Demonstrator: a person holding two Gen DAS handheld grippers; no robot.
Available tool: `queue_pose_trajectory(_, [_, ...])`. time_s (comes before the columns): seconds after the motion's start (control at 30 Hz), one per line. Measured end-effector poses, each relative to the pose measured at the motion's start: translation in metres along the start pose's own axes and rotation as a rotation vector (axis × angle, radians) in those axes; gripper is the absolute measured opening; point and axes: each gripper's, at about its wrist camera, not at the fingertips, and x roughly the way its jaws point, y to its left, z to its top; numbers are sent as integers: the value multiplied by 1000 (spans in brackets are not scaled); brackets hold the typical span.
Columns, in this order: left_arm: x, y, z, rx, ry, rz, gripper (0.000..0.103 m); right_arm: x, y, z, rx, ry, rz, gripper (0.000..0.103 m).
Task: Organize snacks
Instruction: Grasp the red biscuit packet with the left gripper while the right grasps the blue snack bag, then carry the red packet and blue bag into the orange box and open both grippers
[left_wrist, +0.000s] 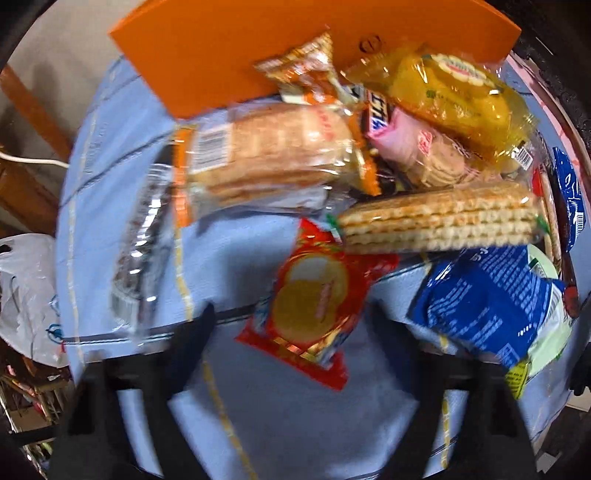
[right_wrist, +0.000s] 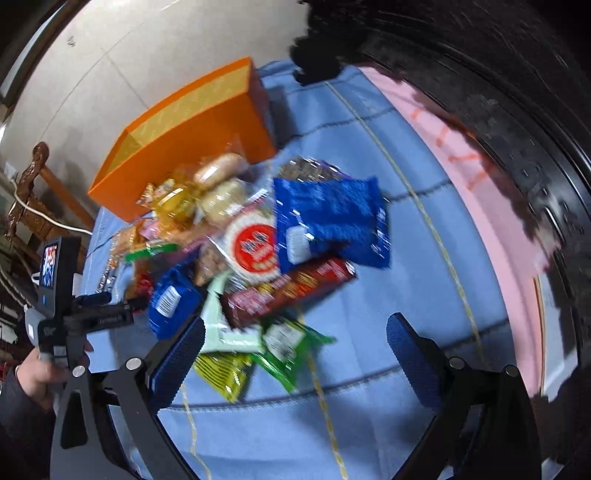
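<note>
A heap of snack packs lies on a blue cloth (left_wrist: 288, 424) beside an open orange box (left_wrist: 229, 55). In the left wrist view my left gripper (left_wrist: 291, 325) is open, its fingers either side of a red biscuit pack (left_wrist: 314, 299); beyond lie a wafer pack (left_wrist: 439, 221), a clear cracker pack (left_wrist: 273, 155), a yellow pack (left_wrist: 458, 96) and a blue bag (left_wrist: 487, 299). In the right wrist view my right gripper (right_wrist: 295, 336) is open above green packs (right_wrist: 288, 350), near a dark red biscuit pack (right_wrist: 291, 288) and a blue bag (right_wrist: 332, 221). The orange box (right_wrist: 184, 144) stands behind.
The left gripper's handle and the hand holding it (right_wrist: 55, 325) show at the left of the right wrist view. A pink surface (right_wrist: 480, 192) borders the cloth on the right. A white plastic bag (left_wrist: 26, 295) and wooden furniture (right_wrist: 33, 192) sit off the left.
</note>
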Motion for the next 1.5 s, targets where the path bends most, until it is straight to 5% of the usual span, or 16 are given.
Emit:
queue_pose_trajectory(0.17, [-3,-4,1,-2,-15,-30,43,0,-8,-2,22,15,-4,99])
queue_pose_trajectory(0.23, [-9,-10,-5,8,-22,-1,42,2,-7,-1,17,25,6,99])
queue_pose_trajectory(0.37, [-26,-13,-36,-30,-12,-68,43,17,3,3,-7,85,67,99])
queue_pose_trajectory(0.53, [-31,0,-68,-83,22,-70,43,40,4,11,132,164,148,99])
queue_pose_trajectory(0.87, [-24,34,-85,-165,54,-76,43,49,167,-16,-670,-8,16,99])
queue_pose_trajectory(1.0, [-19,27,-90,-143,54,-59,43,83,190,-16,-744,46,-8,95])
queue_pose_trajectory(1.1, [-22,13,-88,-134,48,-52,44,116,194,-18,-784,110,-81,69])
queue_pose_trajectory(1.23, [-20,13,-78,-128,50,-59,44,118,184,-5,-726,163,-27,56])
queue_pose_trajectory(1.33, [-27,26,-80,-160,65,-106,44,88,167,15,-566,179,152,55])
queue_pose_trajectory(1.5, [-54,44,-76,-160,-4,-131,44,49,143,24,-498,138,234,55])
